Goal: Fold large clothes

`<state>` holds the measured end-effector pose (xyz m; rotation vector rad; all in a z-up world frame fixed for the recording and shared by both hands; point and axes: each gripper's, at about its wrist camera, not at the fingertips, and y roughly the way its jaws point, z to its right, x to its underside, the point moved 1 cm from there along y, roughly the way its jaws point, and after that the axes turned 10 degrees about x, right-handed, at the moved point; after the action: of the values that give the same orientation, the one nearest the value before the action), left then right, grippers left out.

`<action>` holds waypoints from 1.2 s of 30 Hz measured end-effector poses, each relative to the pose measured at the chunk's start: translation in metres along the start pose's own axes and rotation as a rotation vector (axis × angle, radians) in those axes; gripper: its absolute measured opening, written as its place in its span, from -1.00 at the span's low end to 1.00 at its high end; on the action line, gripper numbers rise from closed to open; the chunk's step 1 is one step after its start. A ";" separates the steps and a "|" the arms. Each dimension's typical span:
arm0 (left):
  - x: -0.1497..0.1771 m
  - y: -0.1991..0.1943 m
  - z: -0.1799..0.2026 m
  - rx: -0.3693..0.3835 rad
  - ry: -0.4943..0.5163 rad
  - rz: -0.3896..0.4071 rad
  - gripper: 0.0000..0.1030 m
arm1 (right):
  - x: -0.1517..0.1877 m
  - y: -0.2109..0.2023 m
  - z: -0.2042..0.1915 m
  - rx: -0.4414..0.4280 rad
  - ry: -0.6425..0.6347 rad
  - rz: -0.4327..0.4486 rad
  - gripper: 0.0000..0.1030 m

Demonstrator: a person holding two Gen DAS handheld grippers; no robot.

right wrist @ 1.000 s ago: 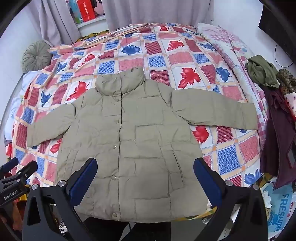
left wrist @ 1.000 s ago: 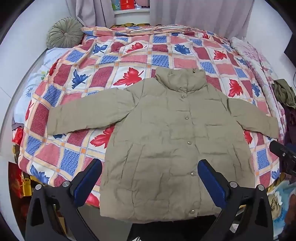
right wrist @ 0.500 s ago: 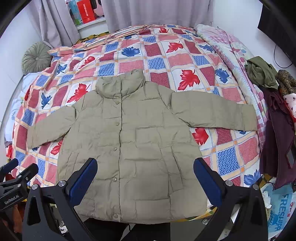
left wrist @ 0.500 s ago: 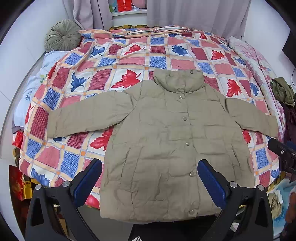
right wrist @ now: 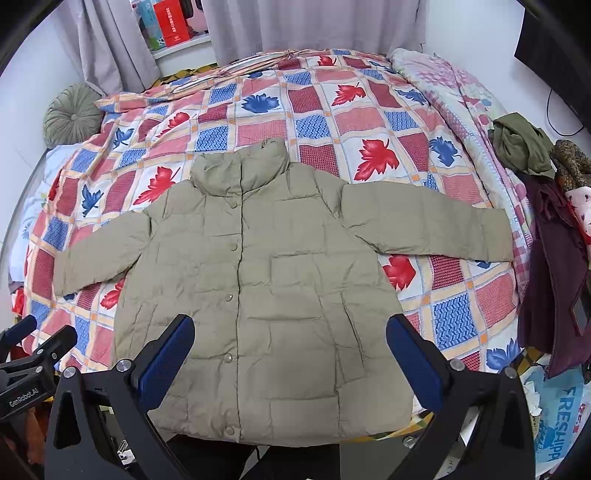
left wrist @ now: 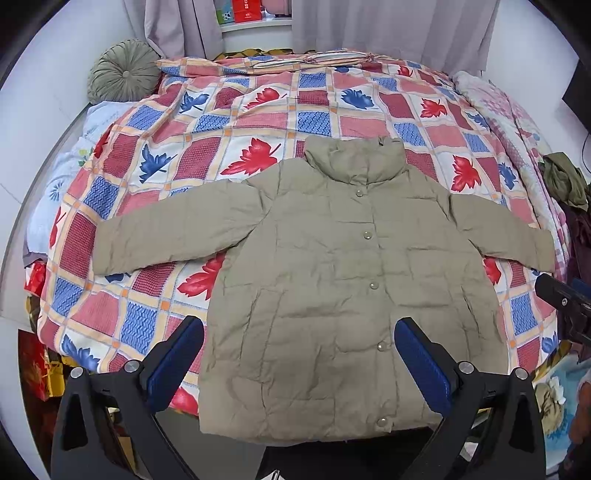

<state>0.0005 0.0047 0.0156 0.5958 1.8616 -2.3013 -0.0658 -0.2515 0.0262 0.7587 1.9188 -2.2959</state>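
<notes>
From the left wrist view, a khaki-green quilted puffer jacket with a stand-up collar and a row of snap buttons (left wrist: 332,295) lay flat and face up on a bed covered by a red, blue and white checked quilt with maple-leaf prints (left wrist: 229,122). Both sleeves stretched out sideways, and the hem reached the near edge of the bed. The left gripper (left wrist: 299,354) hovered above the lower part of the jacket, its jaws spread wide and holding nothing; its blue-padded fingers (left wrist: 173,360) framed the hem area. A round pleated grey-green cushion (left wrist: 123,70) sat at the far left corner of the bed, beside grey curtains (left wrist: 391,29). At the right edge, part of the other black gripper showed near the jacket's sleeve end.

From the right wrist view, the same jacket (right wrist: 266,288) lay centred on the quilt (right wrist: 314,107), collar pointing away. The right gripper (right wrist: 290,352) hung over the jacket's lower front, jaws also spread wide and empty, with its blue pads (right wrist: 415,363) to either side of the hem. A crumpled olive-green garment (right wrist: 517,144) and a dark maroon garment (right wrist: 554,266) lay heaped at the right side of the bed, well apart from the jacket. The cushion (right wrist: 72,114) appeared at the far left, and a red box (right wrist: 171,22) stood on a shelf between the curtains.
</notes>
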 end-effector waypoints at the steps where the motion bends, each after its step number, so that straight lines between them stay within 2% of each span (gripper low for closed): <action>1: 0.000 0.000 0.000 0.000 0.000 0.000 1.00 | 0.000 0.000 0.000 -0.001 0.000 -0.001 1.00; 36: 0.001 0.000 0.002 -0.002 -0.001 0.001 1.00 | 0.001 -0.001 0.000 0.000 -0.001 0.002 1.00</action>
<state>-0.0004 0.0030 0.0156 0.5953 1.8626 -2.2978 -0.0668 -0.2507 0.0267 0.7585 1.9166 -2.2945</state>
